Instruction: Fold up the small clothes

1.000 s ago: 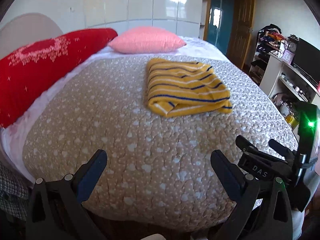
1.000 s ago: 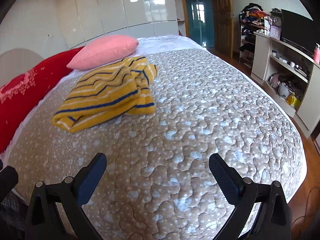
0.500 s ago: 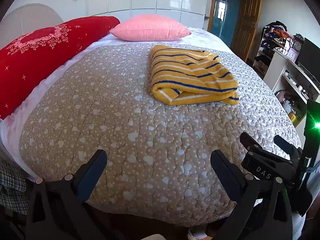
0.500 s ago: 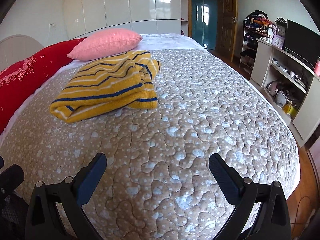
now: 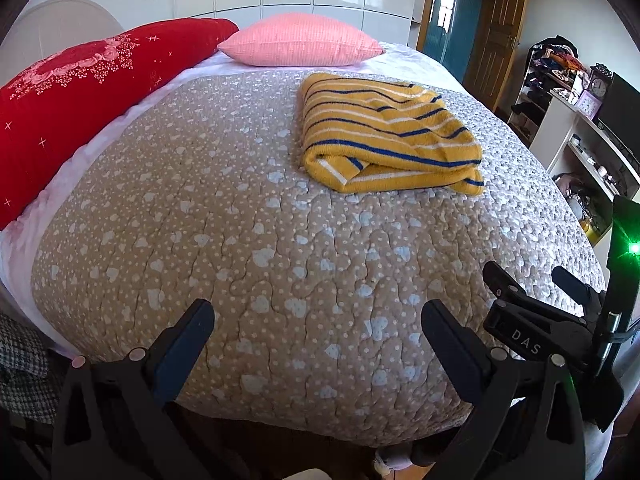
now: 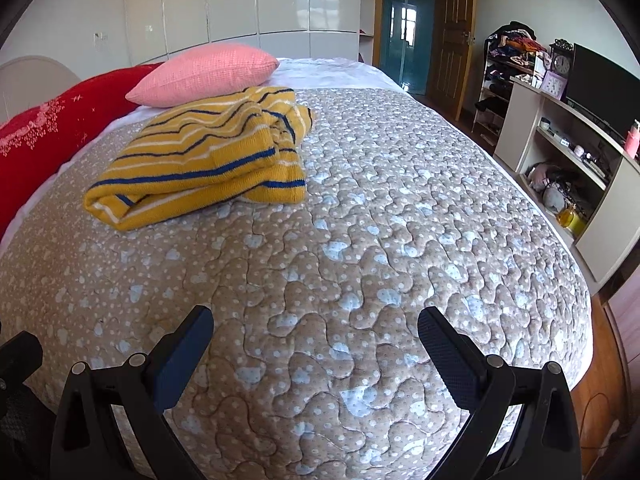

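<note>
A yellow knit garment with blue and white stripes (image 5: 384,136) lies folded on the beige quilted bed cover (image 5: 240,240), toward the far side; it also shows in the right wrist view (image 6: 208,156). My left gripper (image 5: 318,320) is open and empty, low over the near edge of the bed, well short of the garment. My right gripper (image 6: 316,326) is open and empty over the near part of the cover. The right gripper's body (image 5: 532,328) also shows in the left wrist view at the right.
A pink pillow (image 5: 300,40) and a red pillow (image 5: 80,80) lie at the head of the bed. White shelving with a television (image 6: 600,88) stands right of the bed. White wardrobes and a wooden door (image 6: 448,28) are behind.
Both grippers have drawn back and tilted, so the garment sits a little lower and larger in view. The garment itself has not moved. Both grippers stay open.
</note>
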A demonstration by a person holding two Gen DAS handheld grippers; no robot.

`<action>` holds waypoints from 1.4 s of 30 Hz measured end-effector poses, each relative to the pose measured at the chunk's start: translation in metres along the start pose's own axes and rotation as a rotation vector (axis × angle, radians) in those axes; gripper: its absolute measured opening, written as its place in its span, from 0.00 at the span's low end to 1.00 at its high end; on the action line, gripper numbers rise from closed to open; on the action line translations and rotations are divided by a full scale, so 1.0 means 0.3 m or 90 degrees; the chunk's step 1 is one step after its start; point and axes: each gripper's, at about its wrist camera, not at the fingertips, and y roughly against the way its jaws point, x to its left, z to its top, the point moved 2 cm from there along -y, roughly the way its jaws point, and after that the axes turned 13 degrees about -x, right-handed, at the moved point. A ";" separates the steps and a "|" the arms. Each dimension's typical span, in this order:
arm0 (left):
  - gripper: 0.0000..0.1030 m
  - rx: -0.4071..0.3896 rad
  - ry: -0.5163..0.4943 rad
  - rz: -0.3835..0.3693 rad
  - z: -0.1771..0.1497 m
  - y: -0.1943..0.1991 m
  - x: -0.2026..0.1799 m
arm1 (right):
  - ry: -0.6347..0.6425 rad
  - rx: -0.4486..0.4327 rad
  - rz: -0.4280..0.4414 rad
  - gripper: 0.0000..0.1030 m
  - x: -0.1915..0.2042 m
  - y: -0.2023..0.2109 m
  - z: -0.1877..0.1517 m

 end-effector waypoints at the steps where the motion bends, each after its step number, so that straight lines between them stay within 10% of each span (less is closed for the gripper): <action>1: 1.00 0.002 0.001 -0.001 -0.003 -0.003 0.001 | 0.003 0.002 -0.001 1.00 0.001 -0.003 -0.003; 14: 1.00 0.062 0.042 0.008 -0.056 -0.101 0.062 | -0.037 -0.037 0.034 0.97 -0.037 -0.053 0.130; 19: 1.00 0.060 0.038 0.007 -0.058 -0.108 0.067 | -0.066 -0.079 0.136 0.57 0.002 -0.183 0.354; 23: 1.00 0.058 0.040 0.009 -0.055 -0.113 0.075 | -0.092 -0.002 0.224 0.56 0.054 -0.395 0.426; 26: 1.00 0.059 0.044 0.006 -0.052 -0.111 0.085 | -0.112 0.125 0.185 0.64 0.038 -0.598 0.343; 29: 1.00 0.047 0.045 0.008 -0.046 -0.104 0.102 | -0.227 0.117 0.248 0.67 -0.054 -0.600 0.301; 37: 1.00 0.041 0.050 0.008 -0.039 -0.112 0.104 | -0.086 0.000 0.115 0.70 -0.023 -0.364 0.328; 42: 1.00 0.029 0.046 0.018 -0.033 -0.082 0.129 | -0.123 0.029 0.418 0.70 0.169 -0.254 0.350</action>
